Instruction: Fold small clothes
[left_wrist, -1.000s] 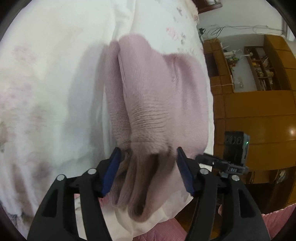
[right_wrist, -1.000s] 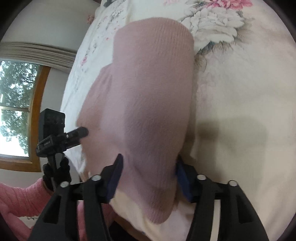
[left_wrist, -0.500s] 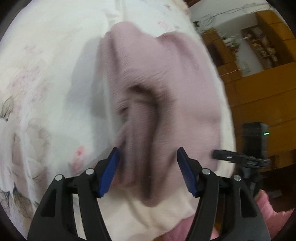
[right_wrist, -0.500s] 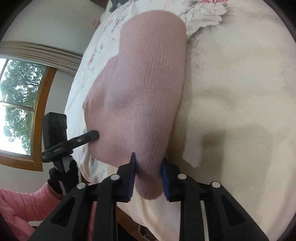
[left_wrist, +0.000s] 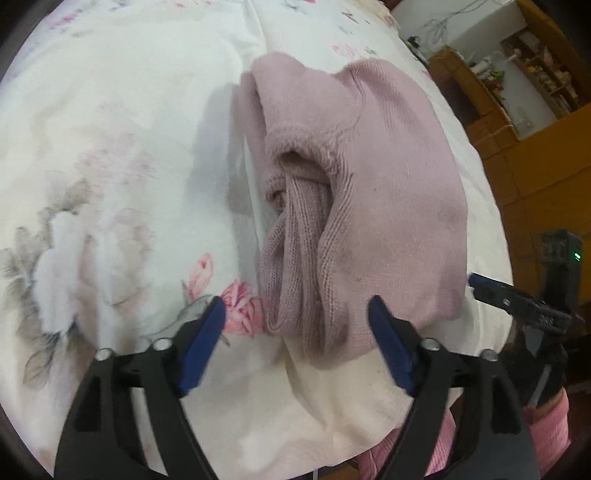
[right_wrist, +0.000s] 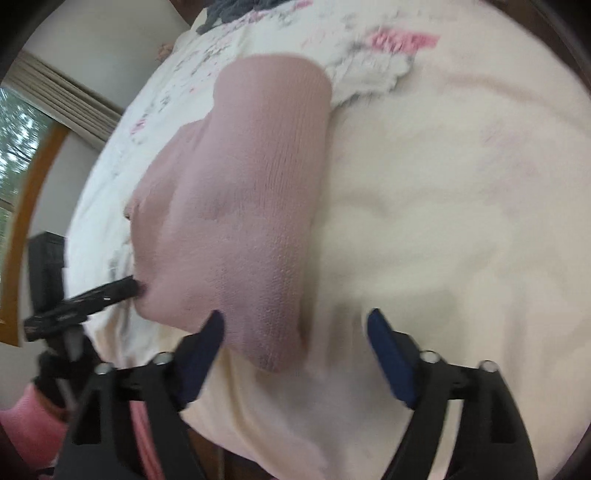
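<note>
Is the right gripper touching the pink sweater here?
Apart. In the right wrist view the right gripper is open, and the sweater's near end lies between its pads with bedspread visible on both sides.

Floral white bedspread (left_wrist: 122, 155) under folded pink knit garment (left_wrist: 369, 206)

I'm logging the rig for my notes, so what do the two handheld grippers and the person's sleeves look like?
Both the left gripper and the right gripper have black plastic frames with cutouts, silver screw heads and dark blue pads on the fingertips. The right gripper seen from the left camera carries a black box with a green light. The person wears pink knit sleeves.
</note>
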